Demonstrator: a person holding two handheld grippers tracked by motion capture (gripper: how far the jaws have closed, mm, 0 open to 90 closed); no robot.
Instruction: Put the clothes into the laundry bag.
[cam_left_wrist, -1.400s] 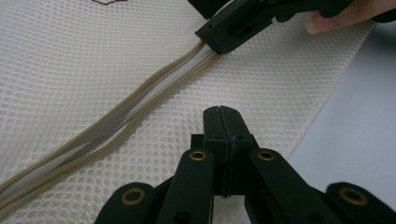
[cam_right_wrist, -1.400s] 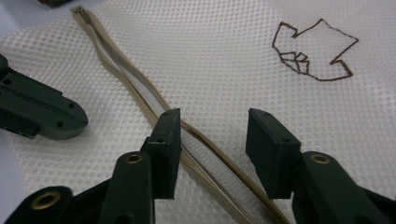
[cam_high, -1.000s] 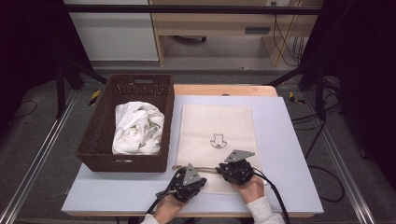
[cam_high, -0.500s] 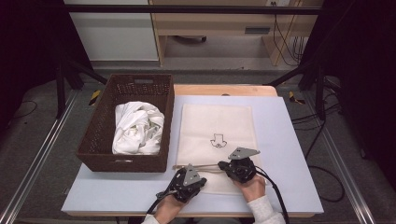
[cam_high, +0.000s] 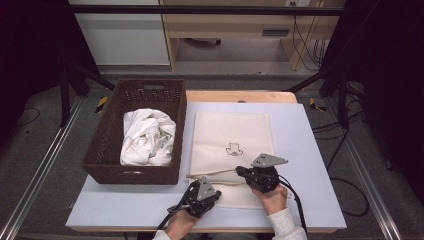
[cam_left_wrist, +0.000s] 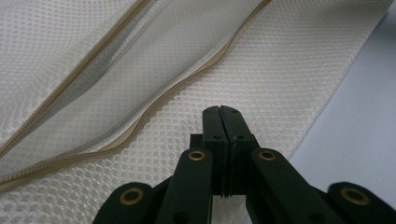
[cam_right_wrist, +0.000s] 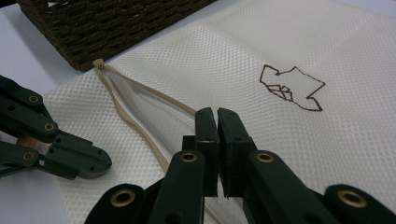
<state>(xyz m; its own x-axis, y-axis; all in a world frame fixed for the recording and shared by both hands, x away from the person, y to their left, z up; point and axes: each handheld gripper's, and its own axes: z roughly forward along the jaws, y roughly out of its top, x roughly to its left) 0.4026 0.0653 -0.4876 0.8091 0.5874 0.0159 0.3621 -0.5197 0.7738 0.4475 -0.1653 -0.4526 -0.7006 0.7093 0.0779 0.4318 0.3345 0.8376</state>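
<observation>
Both tongs closed: left tongs press the cream mesh bag's lower layer; right tongs pinch its upper layer by the open zip, though their own jaws hide the pinched fabric. Bag lies flat on the pale bench, honeycomb weave, brown outline print, beside a dark woven basket holding crumpled white cloth.

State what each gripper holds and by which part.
Left gripper: shut on the mesh laundry bag, on the near flap below its zipper opening. Right gripper: shut on the bag's upper layer beside the opening.
</observation>
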